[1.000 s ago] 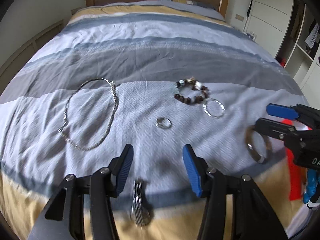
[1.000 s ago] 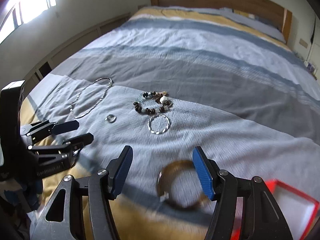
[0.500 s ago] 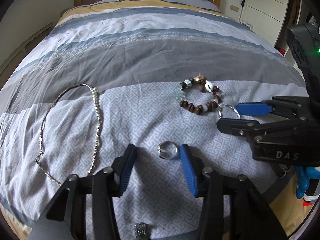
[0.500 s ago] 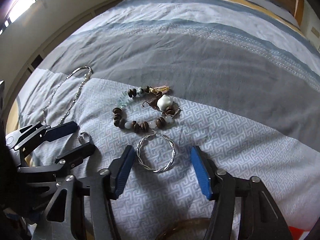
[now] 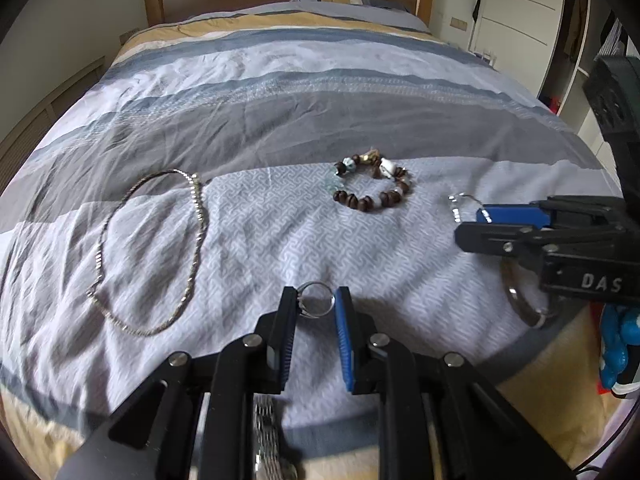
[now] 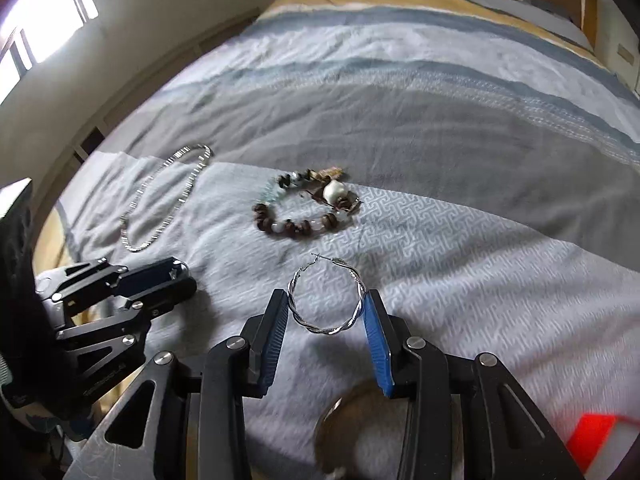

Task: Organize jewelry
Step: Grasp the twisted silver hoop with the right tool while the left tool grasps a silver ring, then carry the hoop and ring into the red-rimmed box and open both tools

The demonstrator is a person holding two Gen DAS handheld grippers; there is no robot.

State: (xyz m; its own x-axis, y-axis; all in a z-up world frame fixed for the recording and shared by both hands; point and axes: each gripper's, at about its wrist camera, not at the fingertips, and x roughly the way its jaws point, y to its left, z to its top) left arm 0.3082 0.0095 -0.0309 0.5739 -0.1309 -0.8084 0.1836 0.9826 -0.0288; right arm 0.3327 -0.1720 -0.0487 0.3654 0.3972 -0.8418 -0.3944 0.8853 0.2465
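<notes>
Striped bed cover (image 5: 280, 92) fills the frame: silver chain necklace (image 5: 152, 248) at left, beaded bracelet (image 5: 372, 184) centre, small ring (image 5: 316, 300) lower centre, twisted hoop (image 6: 328, 300) close by.

In the left wrist view, the right gripper (image 5: 472, 226) covers most of the twisted hoop (image 5: 460, 204), and its body hides the upper part of the bangle (image 5: 520, 304) toward the bedspread's right edge. A mesh band (image 5: 266, 436) shows only between the left gripper's arms, cut by the bottom edge. In the right wrist view the bangle (image 6: 340, 436) is blurred and a red box (image 6: 592, 438) is cropped at the corner
</notes>
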